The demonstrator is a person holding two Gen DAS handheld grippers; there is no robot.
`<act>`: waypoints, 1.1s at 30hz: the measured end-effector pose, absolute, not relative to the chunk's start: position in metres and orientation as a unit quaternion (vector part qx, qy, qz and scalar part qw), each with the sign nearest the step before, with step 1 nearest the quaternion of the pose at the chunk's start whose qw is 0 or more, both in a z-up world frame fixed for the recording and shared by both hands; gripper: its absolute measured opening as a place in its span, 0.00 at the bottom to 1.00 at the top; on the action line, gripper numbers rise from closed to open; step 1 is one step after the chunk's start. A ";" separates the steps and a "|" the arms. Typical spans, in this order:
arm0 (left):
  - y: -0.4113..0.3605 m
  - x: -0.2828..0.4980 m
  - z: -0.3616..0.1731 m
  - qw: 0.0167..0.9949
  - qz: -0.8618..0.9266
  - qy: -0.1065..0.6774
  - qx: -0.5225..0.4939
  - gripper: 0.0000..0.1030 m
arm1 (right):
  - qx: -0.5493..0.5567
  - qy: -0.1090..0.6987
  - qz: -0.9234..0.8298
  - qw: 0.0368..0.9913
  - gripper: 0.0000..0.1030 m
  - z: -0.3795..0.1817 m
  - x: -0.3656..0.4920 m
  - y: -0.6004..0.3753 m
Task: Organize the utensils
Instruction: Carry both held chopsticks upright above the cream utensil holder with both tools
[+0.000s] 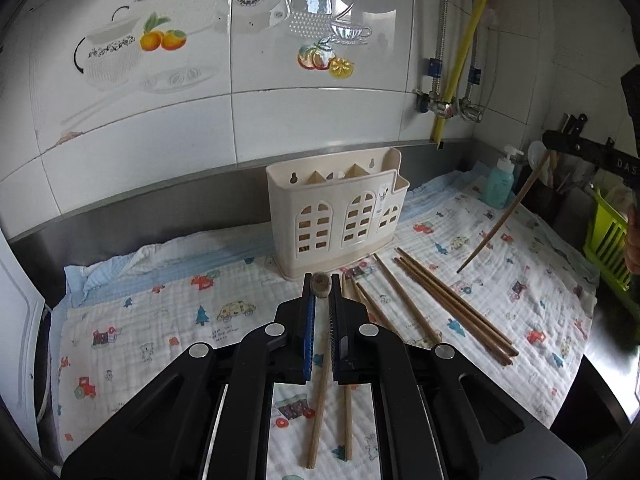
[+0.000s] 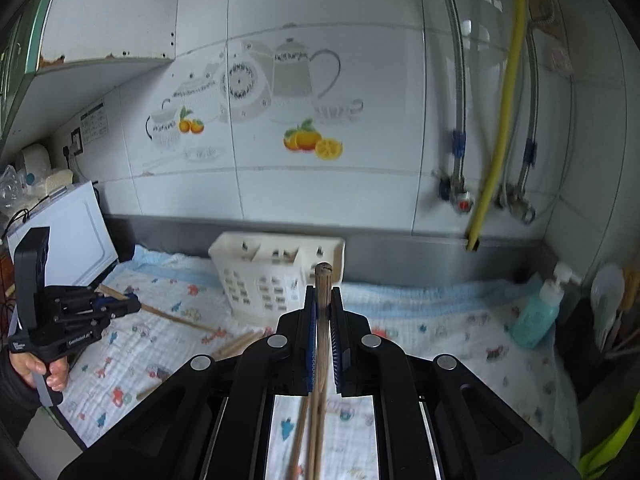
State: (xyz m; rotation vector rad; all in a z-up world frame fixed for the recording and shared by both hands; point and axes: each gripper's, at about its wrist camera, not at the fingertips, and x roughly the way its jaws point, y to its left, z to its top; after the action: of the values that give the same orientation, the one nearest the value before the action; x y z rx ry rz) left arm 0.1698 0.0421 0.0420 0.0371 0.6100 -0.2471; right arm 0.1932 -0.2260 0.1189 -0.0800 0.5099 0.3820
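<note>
A cream utensil holder (image 1: 340, 212) with window cut-outs stands on the patterned cloth (image 1: 160, 320) by the back wall; it also shows in the right wrist view (image 2: 276, 272). My left gripper (image 1: 322, 292) is shut on a wooden chopstick (image 1: 319, 392), just in front of the holder. My right gripper (image 2: 323, 296) is shut on another wooden chopstick (image 2: 320, 344), held in the air to the right; that chopstick (image 1: 504, 220) shows slanting in the left wrist view. Several loose chopsticks (image 1: 448, 304) lie on the cloth right of the holder.
A teal soap pump bottle (image 1: 500, 184) stands at the back right, next to a dark pot with a white spoon (image 1: 536, 156). A green rack (image 1: 608, 240) is at the far right. A white appliance (image 2: 68, 232) stands at the left. Pipes and a yellow hose (image 1: 464, 52) run down the wall.
</note>
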 end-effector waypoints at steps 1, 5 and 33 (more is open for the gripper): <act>0.042 0.172 0.047 0.947 -0.121 0.296 0.022 0.05 | -0.039 0.248 0.191 0.949 0.06 0.128 0.198 -0.226; 0.042 0.182 0.068 0.949 -0.125 0.289 0.016 0.05 | -0.040 0.232 0.195 0.952 0.06 0.160 0.219 -0.219; 0.029 0.262 0.158 0.978 -0.090 0.186 -0.001 0.05 | -0.044 0.271 0.192 0.942 0.06 0.134 0.325 -0.171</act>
State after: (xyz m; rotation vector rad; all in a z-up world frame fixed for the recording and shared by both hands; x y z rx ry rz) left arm 0.2621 0.0293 0.1575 -0.0011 0.3756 -0.1819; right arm 0.3251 -0.1709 0.1340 -0.0900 0.5530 0.3920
